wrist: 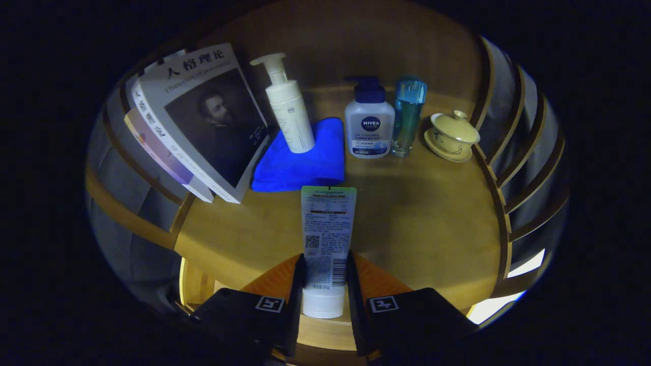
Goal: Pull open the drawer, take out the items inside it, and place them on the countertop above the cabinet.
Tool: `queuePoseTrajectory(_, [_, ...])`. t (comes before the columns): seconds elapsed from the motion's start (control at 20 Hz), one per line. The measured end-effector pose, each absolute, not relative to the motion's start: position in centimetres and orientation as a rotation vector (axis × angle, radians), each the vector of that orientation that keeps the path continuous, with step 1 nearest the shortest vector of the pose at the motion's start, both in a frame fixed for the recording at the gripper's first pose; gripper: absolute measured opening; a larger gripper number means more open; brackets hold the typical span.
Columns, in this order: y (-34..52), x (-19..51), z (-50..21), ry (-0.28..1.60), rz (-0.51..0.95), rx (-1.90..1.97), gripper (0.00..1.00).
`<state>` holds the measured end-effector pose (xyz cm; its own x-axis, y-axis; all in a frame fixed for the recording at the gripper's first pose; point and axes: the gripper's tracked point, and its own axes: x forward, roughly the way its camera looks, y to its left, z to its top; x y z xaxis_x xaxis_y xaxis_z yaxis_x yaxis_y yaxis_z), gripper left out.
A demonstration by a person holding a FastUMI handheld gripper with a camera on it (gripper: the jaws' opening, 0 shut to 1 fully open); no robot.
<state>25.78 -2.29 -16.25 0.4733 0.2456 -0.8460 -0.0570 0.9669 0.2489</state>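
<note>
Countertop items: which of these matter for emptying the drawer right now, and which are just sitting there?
In the job:
- tube, gripped between the jaws of the gripper
- countertop, where it goes

Just there:
- books
- white pump bottle
- blue cloth
- dark-capped pump bottle
- clear blue bottle
- lidded cup on saucer

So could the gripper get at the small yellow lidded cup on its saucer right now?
Probably not yet. The gripper is shut on a white squeeze tube, so its fingers are occupied. The wooden countertop leading to the yellow lidded cup looks open, so after setting the tube down it likely could.
</note>
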Motion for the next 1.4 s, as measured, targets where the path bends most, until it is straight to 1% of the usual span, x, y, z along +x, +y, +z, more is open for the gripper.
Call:
queuePoseTrajectory(0.25, [-2.2, 26.1, -17.3, 1.104, 0.178, 0.220, 0.46])
queuePoseTrajectory(0.5, [-3.0, 26.4, -16.0, 1.031, 0.152, 0.195, 0.61])
queuePoseTrajectory(0.75, [-2.4, 24.1, -12.1, 0.859, 0.157, 0.144, 0.98])
queuePoseTrajectory(1.1, [-1.5, 17.9, -6.2, 0.499, 0.138, 0.087, 0.98])
queuePoseTrajectory(1.4, [-2.0, 12.4, -2.8, 0.222, 0.068, 0.059, 0.98])
